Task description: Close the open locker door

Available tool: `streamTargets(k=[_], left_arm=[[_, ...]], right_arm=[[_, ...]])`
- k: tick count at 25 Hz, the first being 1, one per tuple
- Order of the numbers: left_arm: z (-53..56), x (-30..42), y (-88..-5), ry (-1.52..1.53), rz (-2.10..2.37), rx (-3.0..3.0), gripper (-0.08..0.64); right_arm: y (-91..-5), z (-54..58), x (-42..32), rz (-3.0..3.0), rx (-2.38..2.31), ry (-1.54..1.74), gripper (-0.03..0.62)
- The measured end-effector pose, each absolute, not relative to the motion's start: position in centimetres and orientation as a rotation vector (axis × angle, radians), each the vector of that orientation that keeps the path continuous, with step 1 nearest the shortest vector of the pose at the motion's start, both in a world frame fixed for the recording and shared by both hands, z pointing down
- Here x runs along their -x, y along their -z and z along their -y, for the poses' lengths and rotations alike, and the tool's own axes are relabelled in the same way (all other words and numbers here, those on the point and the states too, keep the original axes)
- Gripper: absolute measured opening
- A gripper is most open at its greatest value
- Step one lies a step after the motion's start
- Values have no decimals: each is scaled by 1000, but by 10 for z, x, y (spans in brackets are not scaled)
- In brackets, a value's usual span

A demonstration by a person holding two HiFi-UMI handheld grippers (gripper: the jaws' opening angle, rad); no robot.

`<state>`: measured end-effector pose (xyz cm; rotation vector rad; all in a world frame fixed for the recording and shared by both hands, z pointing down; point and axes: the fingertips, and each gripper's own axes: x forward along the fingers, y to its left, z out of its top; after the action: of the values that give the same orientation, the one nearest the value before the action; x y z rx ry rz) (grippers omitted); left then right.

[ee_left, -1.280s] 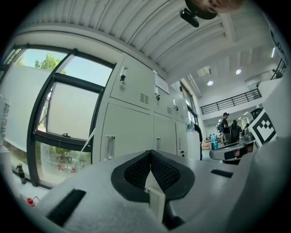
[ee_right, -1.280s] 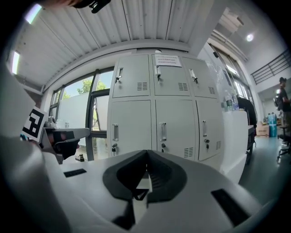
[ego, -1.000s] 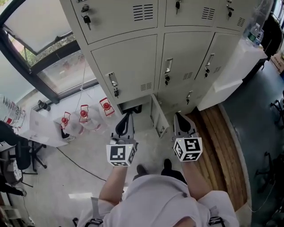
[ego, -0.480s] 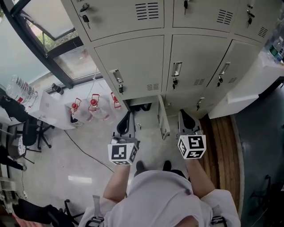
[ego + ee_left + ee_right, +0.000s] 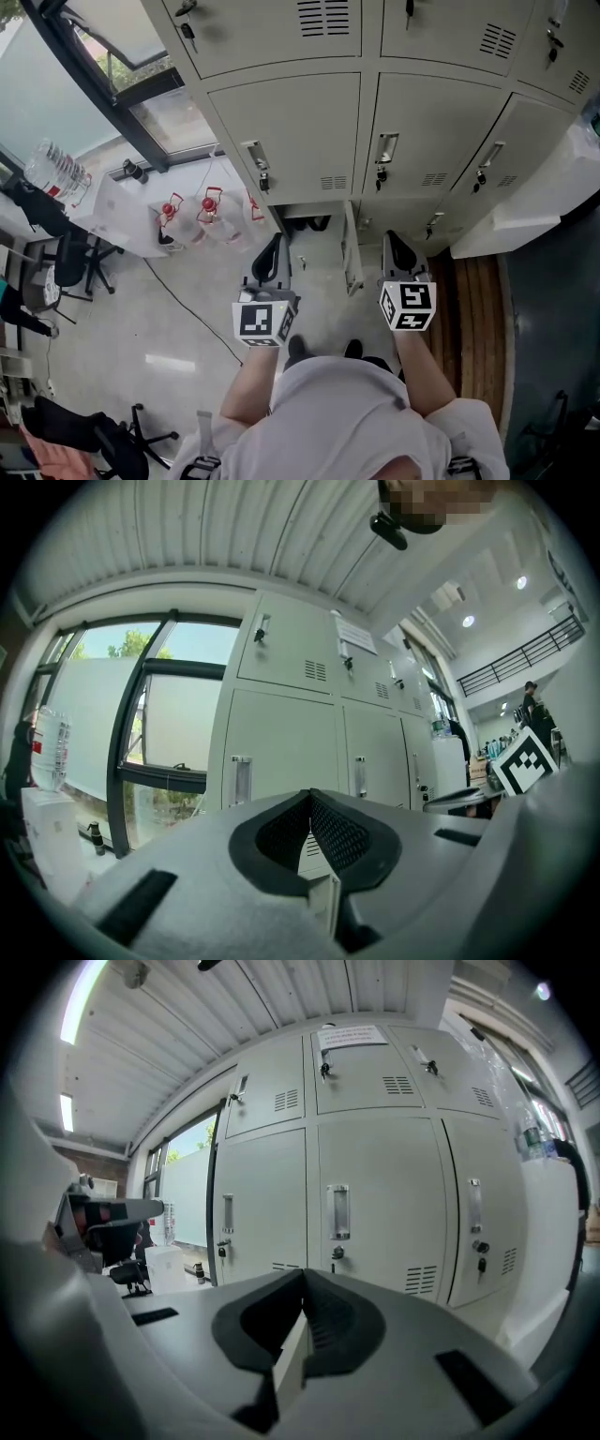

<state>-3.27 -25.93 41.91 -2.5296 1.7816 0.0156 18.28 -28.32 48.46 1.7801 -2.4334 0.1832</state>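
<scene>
Daylight entered through window (image 5: 173, 714), overexposed at the glass. Head view was bright, sharp and even, with a pale glare patch on floor (image 5: 169, 361). Both gripper views were fisheye, with black corners and bowed lockers (image 5: 375, 1204). Left gripper (image 5: 310, 796) and right gripper (image 5: 303, 1274) were soft, too near the lens. Strip light (image 5: 80, 1002) flared.

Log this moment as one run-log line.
left hand-held gripper: shut, empty | right hand-held gripper: shut, empty | locker door: bottom row, open, untouched | task: not yet done
</scene>
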Motion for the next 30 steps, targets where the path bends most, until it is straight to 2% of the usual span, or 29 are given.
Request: streamTargets(k=[21, 30], left_arm=[[273, 56, -433, 22, -1820, 2542, 8], [273, 64, -430, 27, -1807, 2543, 8]], right_arm=[[-672, 281, -191, 2199, -1621, -484, 12], [-691, 268, -174, 2191, -1597, -573, 12]])
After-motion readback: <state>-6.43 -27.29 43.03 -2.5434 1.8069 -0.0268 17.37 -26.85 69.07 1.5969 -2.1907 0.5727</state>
